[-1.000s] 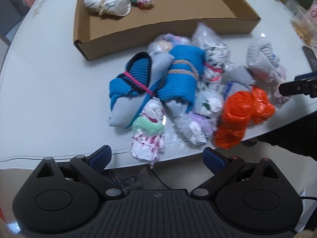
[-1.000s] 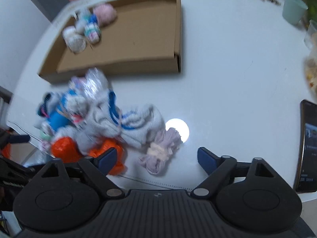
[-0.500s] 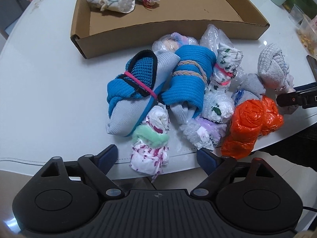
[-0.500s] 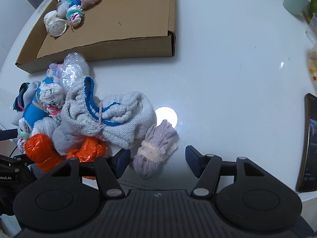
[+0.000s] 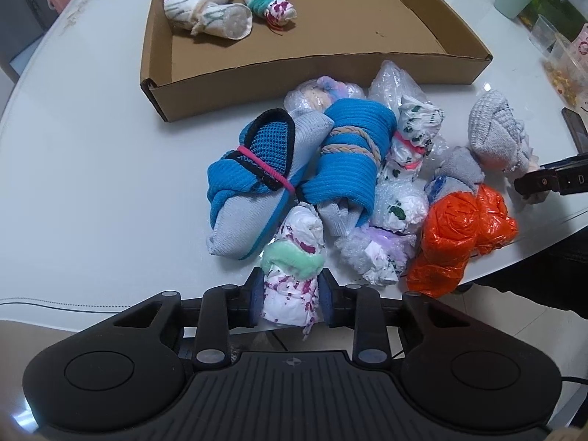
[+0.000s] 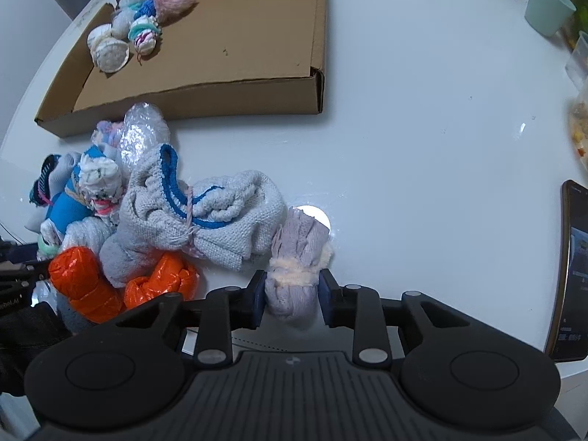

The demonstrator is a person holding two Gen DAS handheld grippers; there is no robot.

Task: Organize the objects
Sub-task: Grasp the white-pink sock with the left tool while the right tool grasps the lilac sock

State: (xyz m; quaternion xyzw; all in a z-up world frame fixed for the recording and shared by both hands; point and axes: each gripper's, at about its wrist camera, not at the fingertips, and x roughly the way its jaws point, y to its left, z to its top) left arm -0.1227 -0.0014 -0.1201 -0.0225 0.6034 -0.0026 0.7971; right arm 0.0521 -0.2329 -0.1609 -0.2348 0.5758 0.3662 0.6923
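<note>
Pick step; L gripper (image 5: pixel 290 298) clamps white-pink roll (image 5: pixel 292 275) at table (image 5: pixel 92 183) edge; R gripper (image 6: pixel 292 299) clamps lilac roll (image 6: pixel 296 264) beside pile; next, prob.: lift both, carry to box (image 5: pixel 330 36).

White glossy desk (image 6: pixel 422 139) carries a shallow cardboard tray (image 6: pixel 235 101), just beside it a heap of tied sock rolls (image 5: pixel 352 169) and orange plastic bundles (image 5: pixel 459 235), a mint cup (image 6: pixel 547 5) at the far edge, a phone (image 6: pixel 573 275) at the right edge.
</note>
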